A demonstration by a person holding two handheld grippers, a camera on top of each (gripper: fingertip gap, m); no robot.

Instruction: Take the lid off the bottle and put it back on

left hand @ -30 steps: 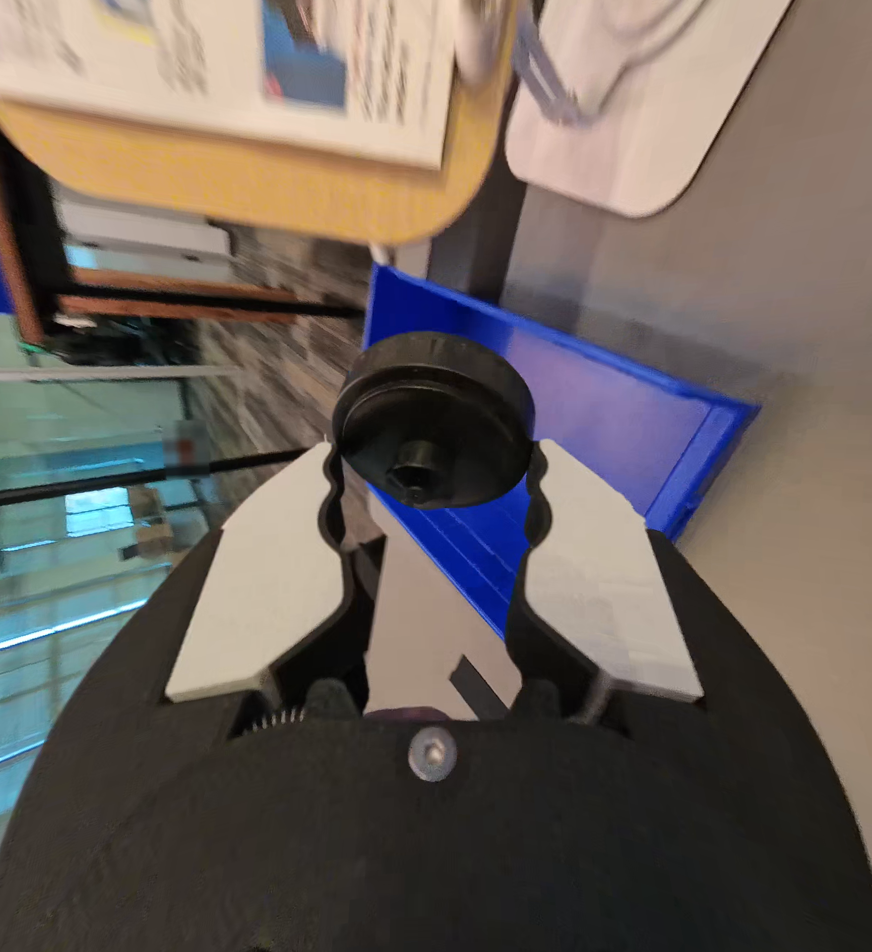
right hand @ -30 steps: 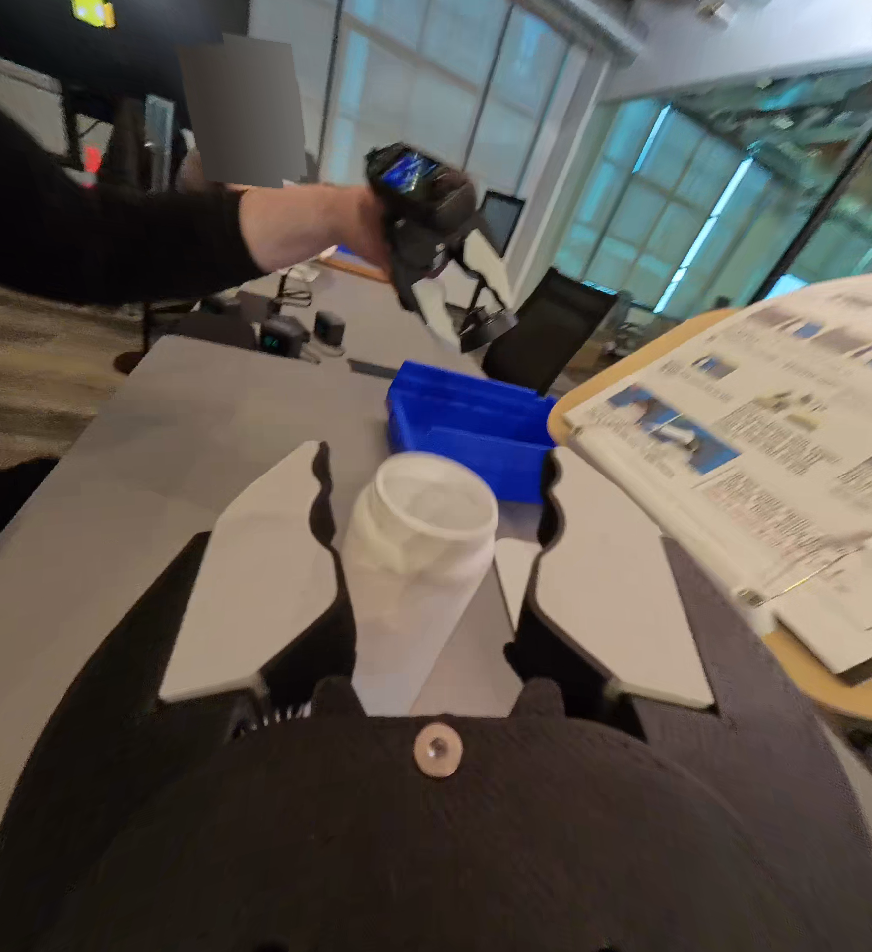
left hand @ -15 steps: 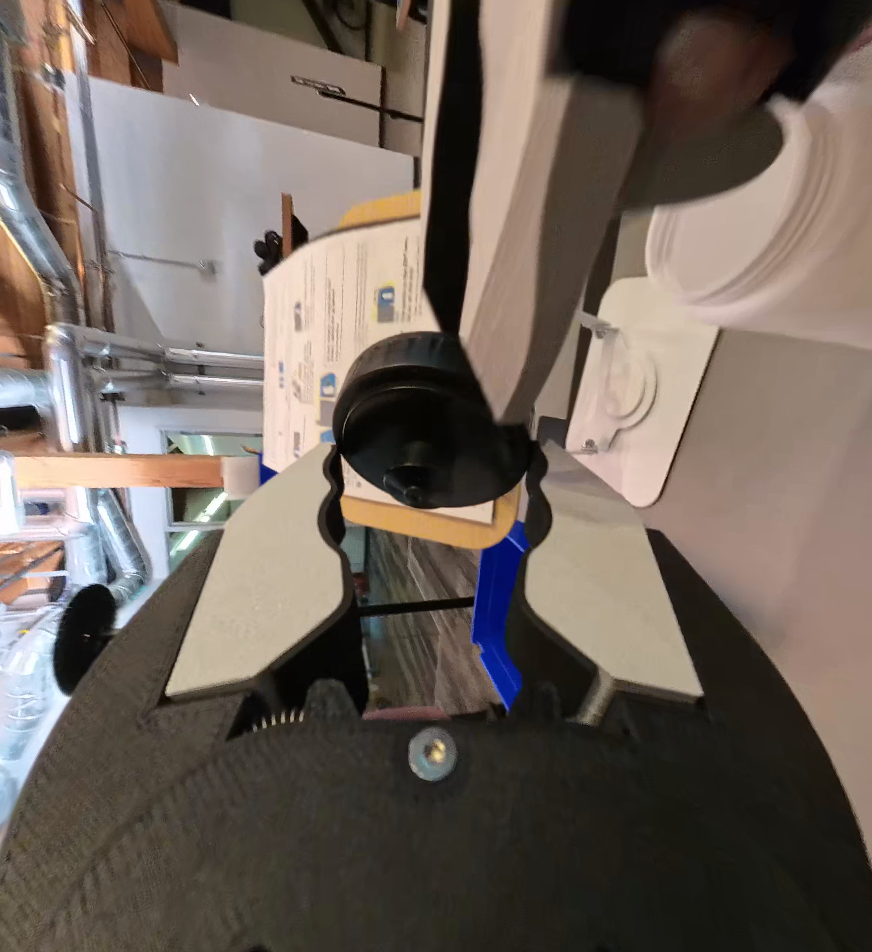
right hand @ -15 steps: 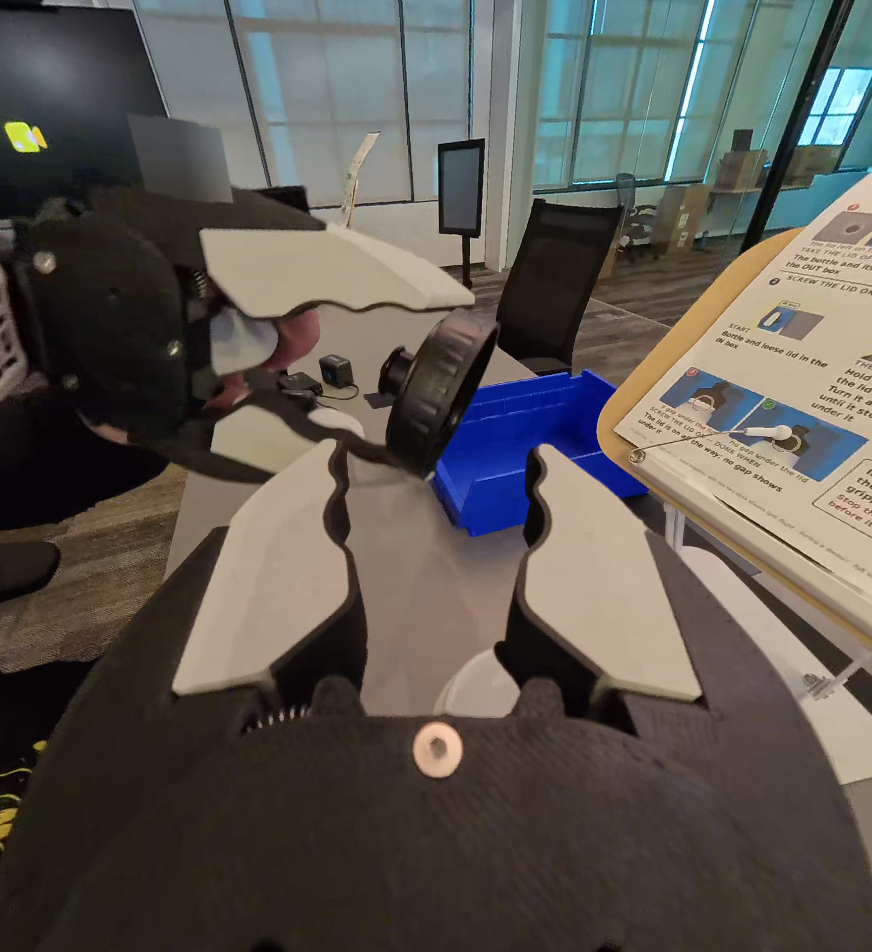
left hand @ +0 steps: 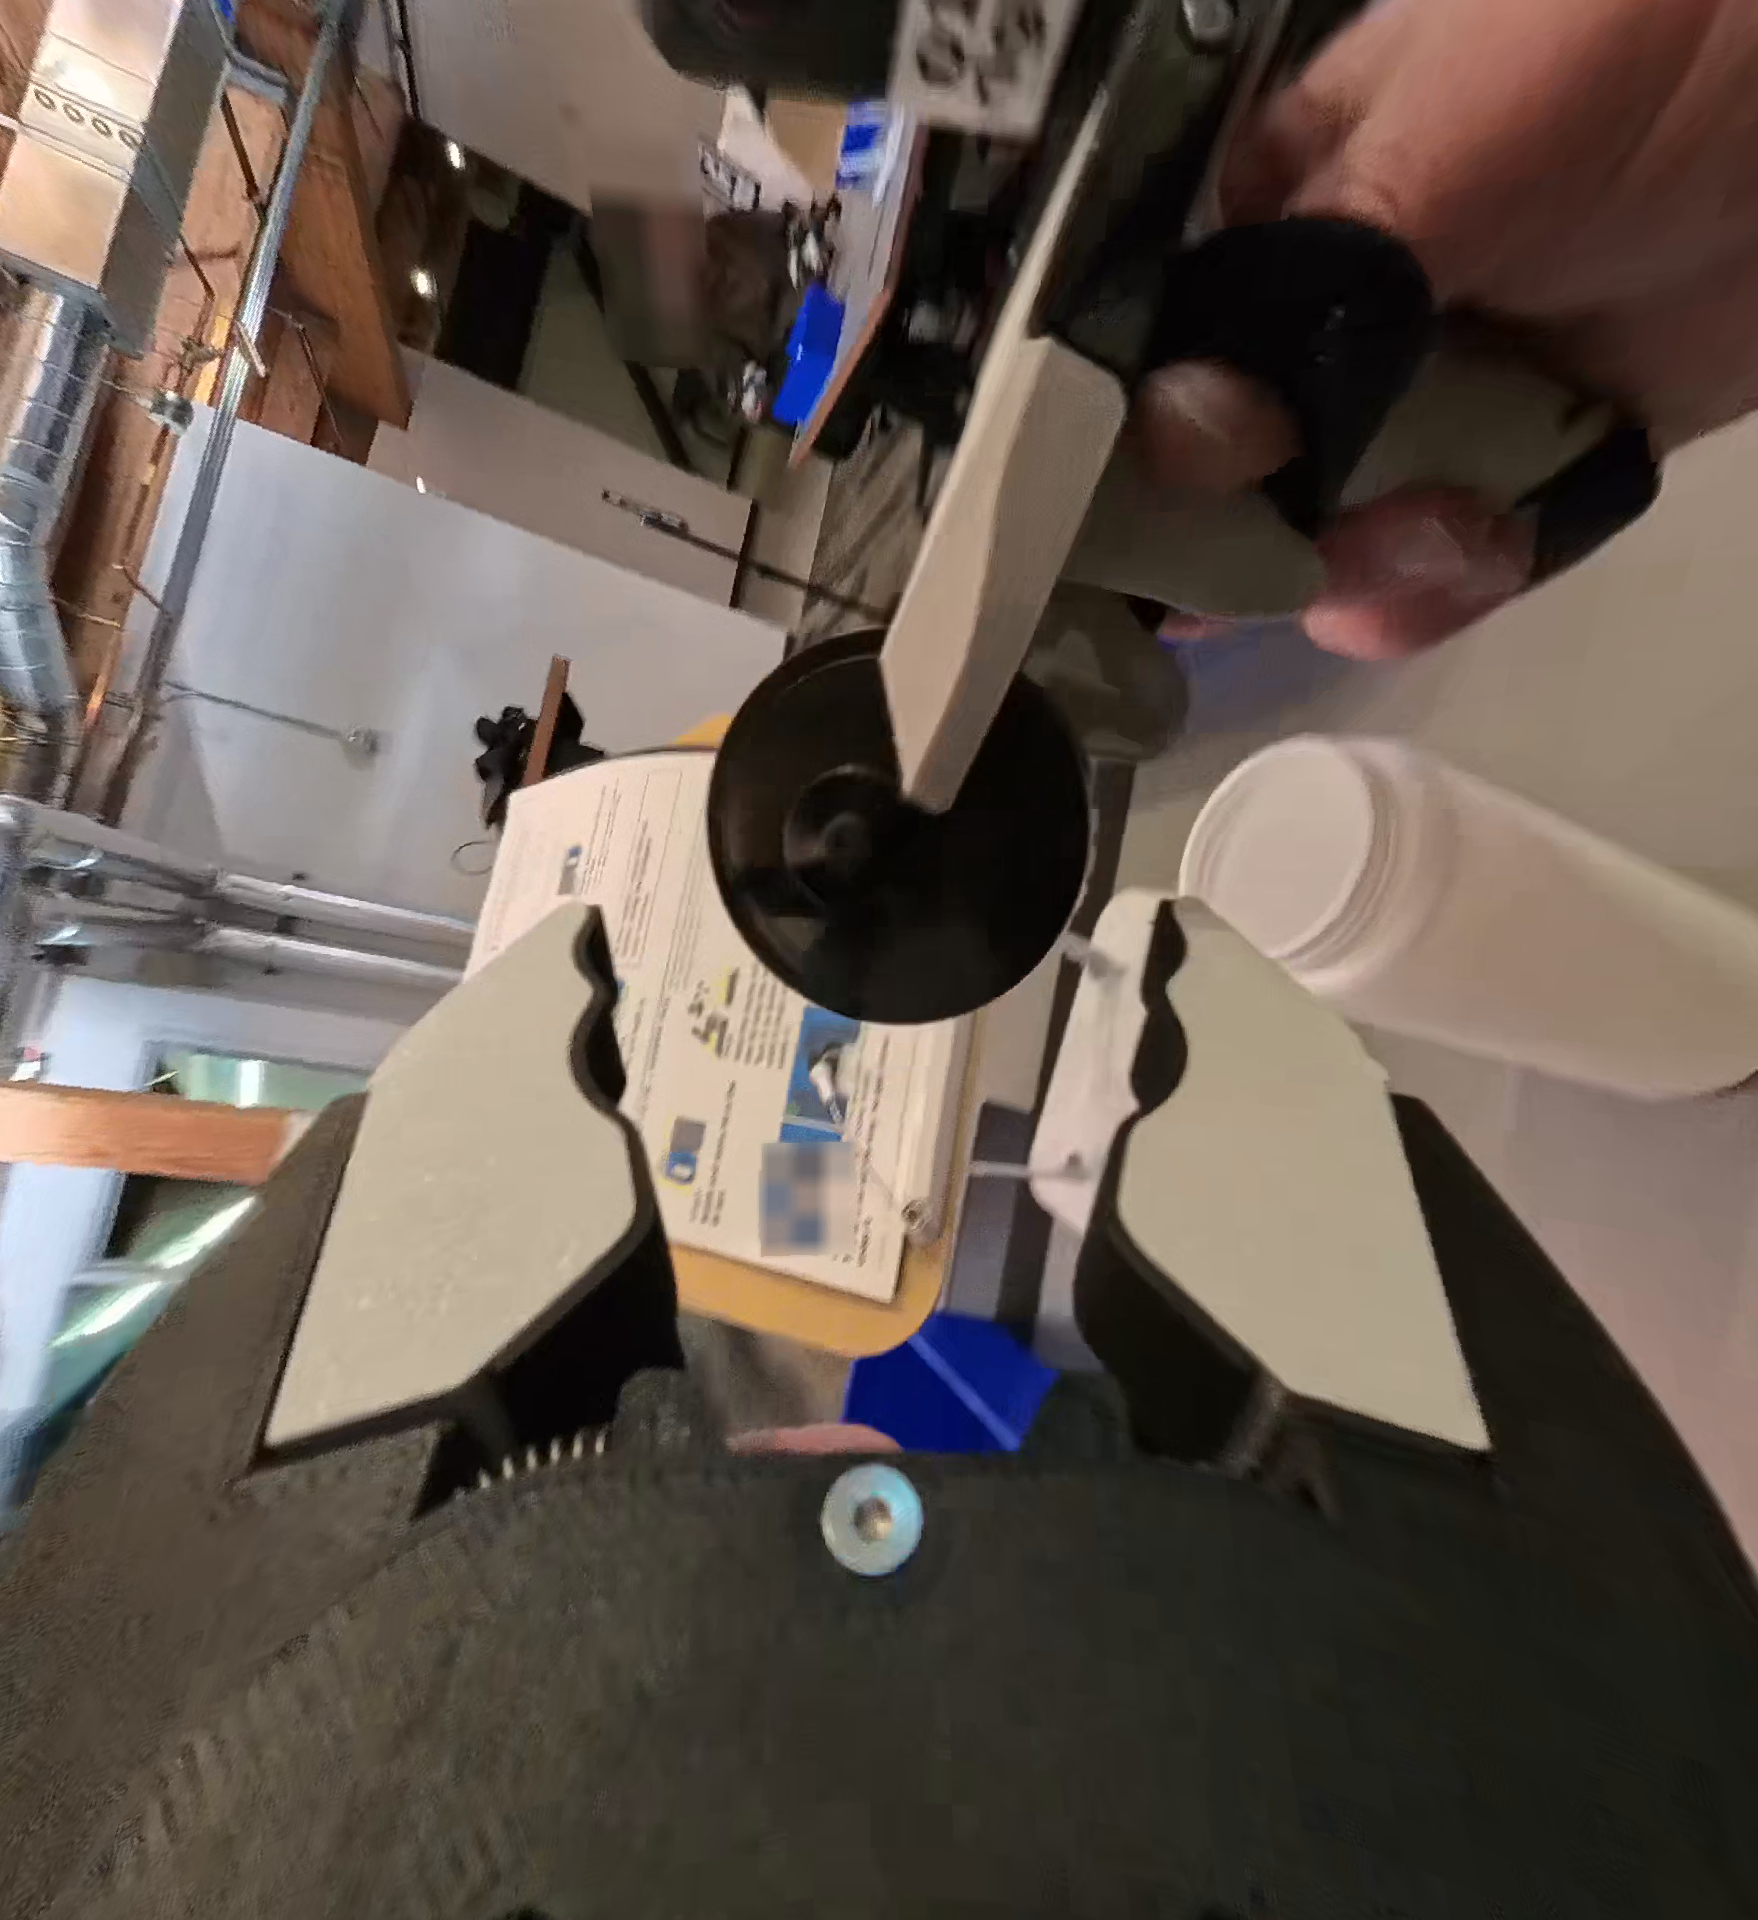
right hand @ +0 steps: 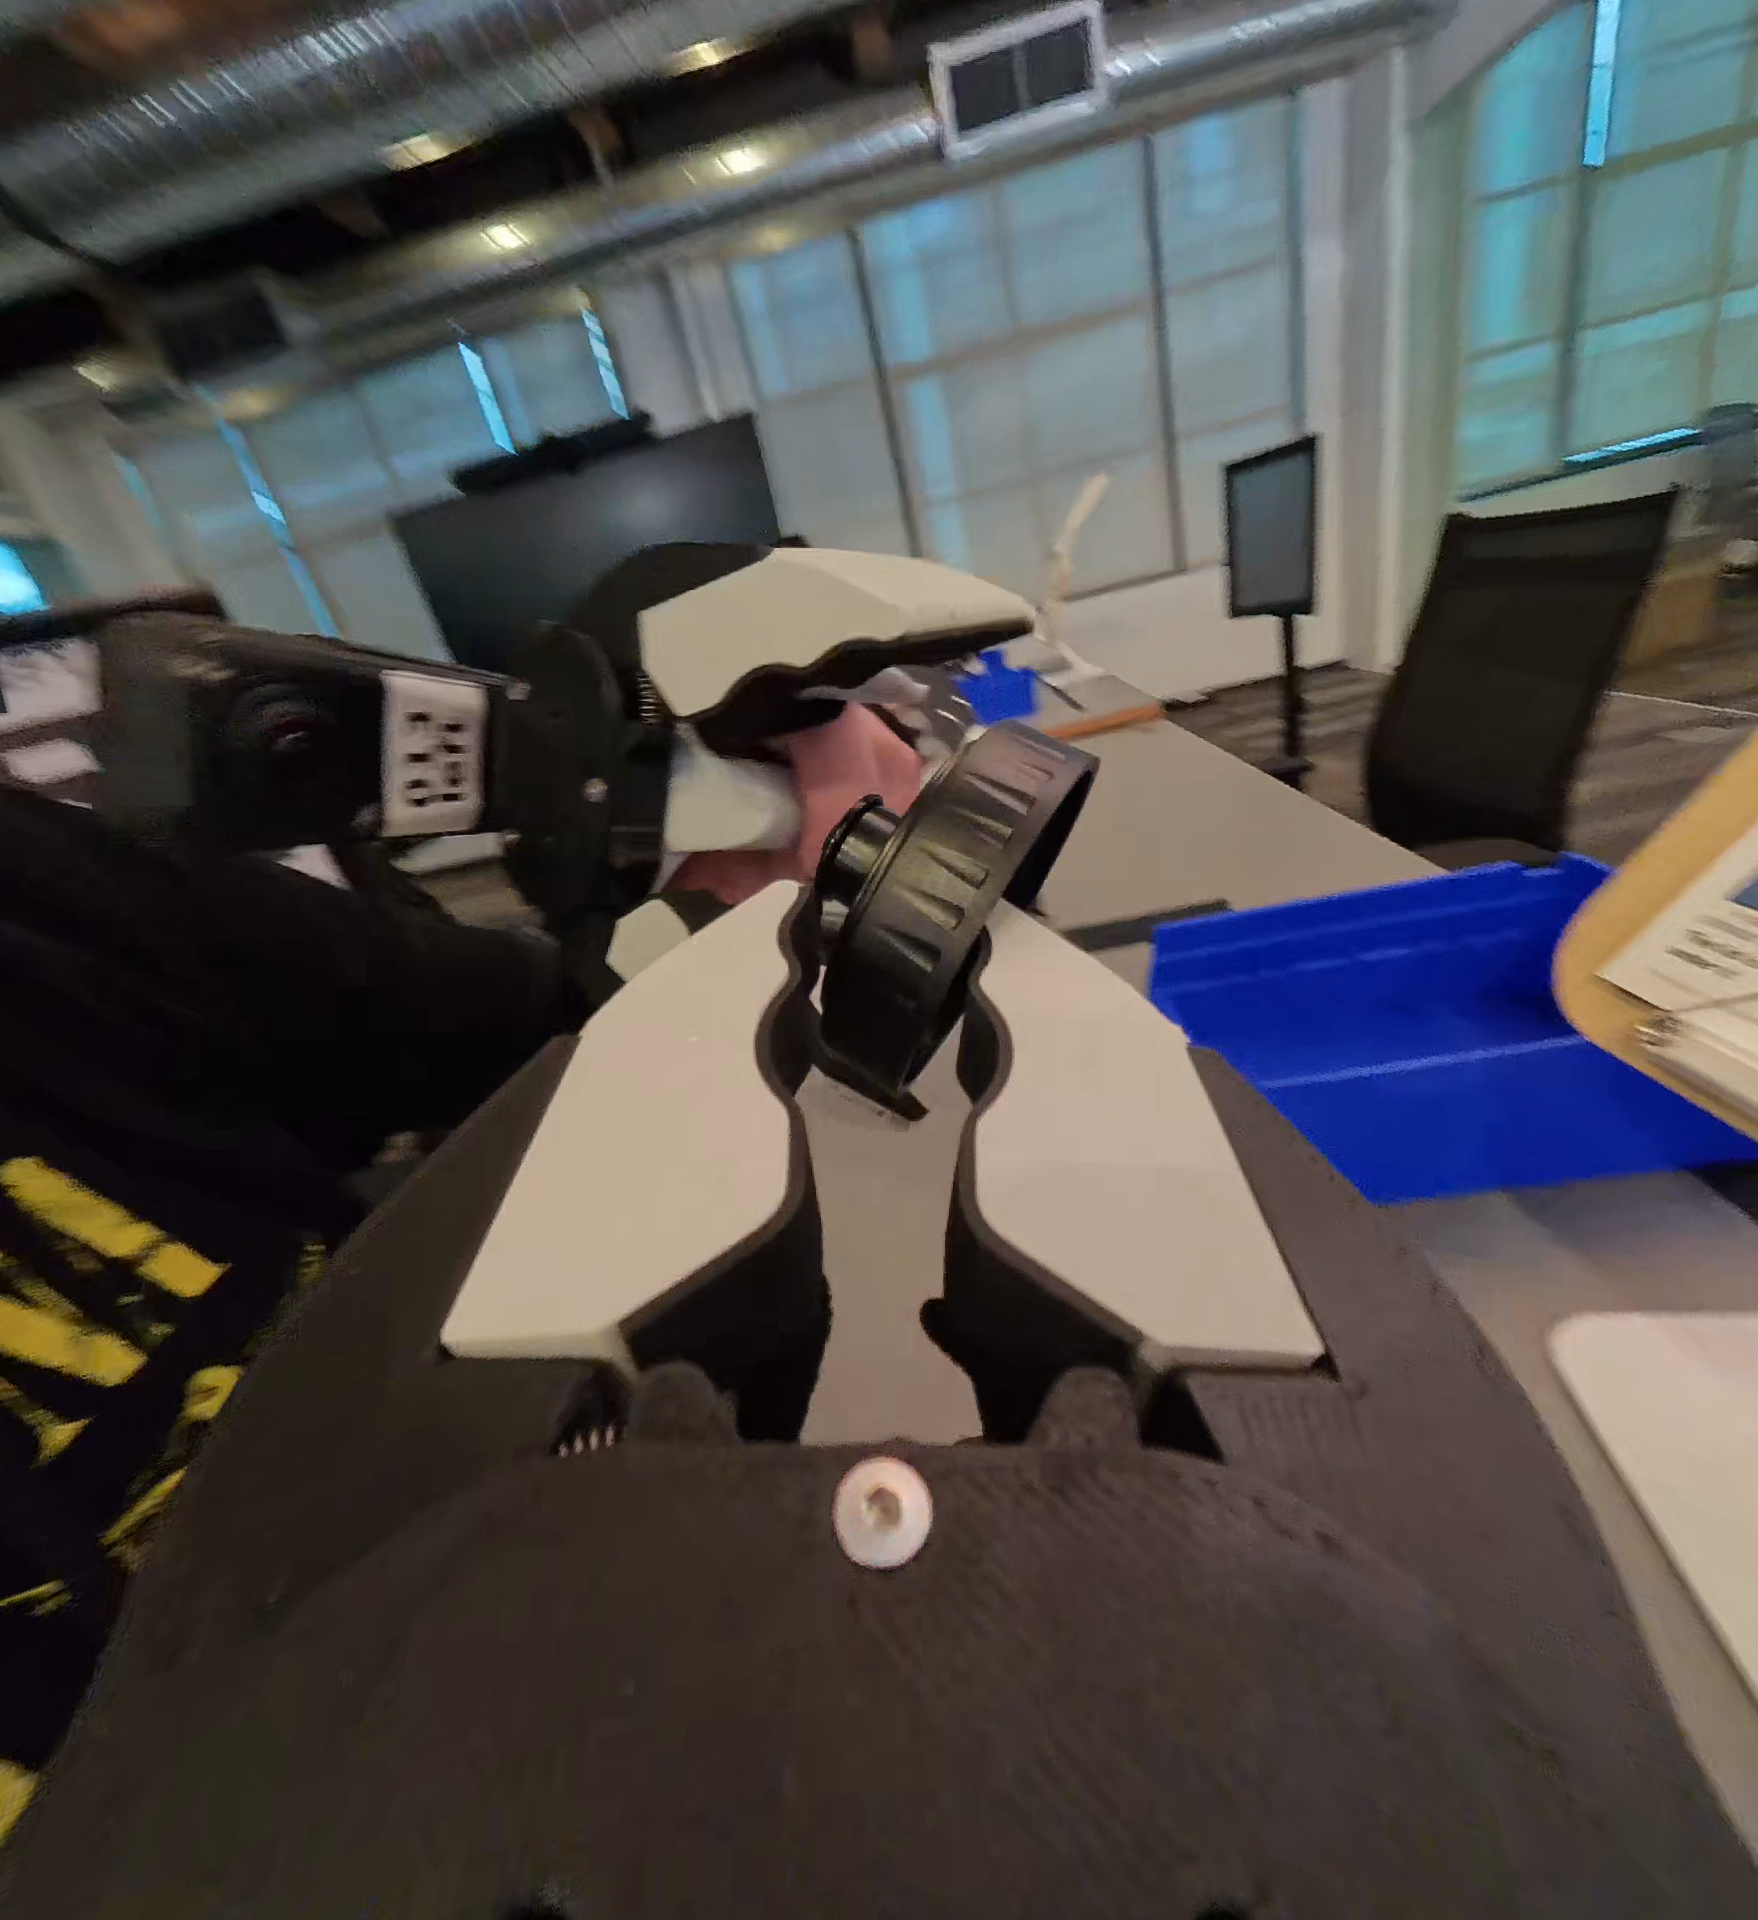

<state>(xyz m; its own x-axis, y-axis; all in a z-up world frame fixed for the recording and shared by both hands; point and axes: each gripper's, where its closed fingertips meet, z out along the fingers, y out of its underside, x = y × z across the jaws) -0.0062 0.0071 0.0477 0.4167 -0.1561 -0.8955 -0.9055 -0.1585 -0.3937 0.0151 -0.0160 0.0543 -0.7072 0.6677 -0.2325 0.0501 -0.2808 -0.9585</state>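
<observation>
Lid (right hand: 942, 894) — black, ribbed rim, small knob on its top; held on edge between the fingertips of the right gripper (right hand: 890, 971), whose jaws are clamped on its rim. In the left wrist view the lid (left hand: 896, 831) shows its knobbed face, with one grey finger (left hand: 989, 582) of the right gripper crossing in front of it.

Left gripper (left hand: 875, 977) — jaws spread apart, nothing between them; the lid sits just beyond its fingertips, not touching them. Seen from the right wrist view, the left gripper (right hand: 833, 707) is turned on its side, open, close behind the lid.

Bottle (left hand: 1477, 914) — white, uncapped, threaded neck bare, standing on the grey desk (left hand: 1685, 1299); well apart from the lid.

Bin (right hand: 1426, 997) — blue, on the desk beyond the right gripper.

Instruction sheet (left hand: 750, 1091) — printed, on a tan board (left hand: 802, 1309), behind the lid.

Hand (left hand: 1581, 208) — gripping the right gripper's handle.
</observation>
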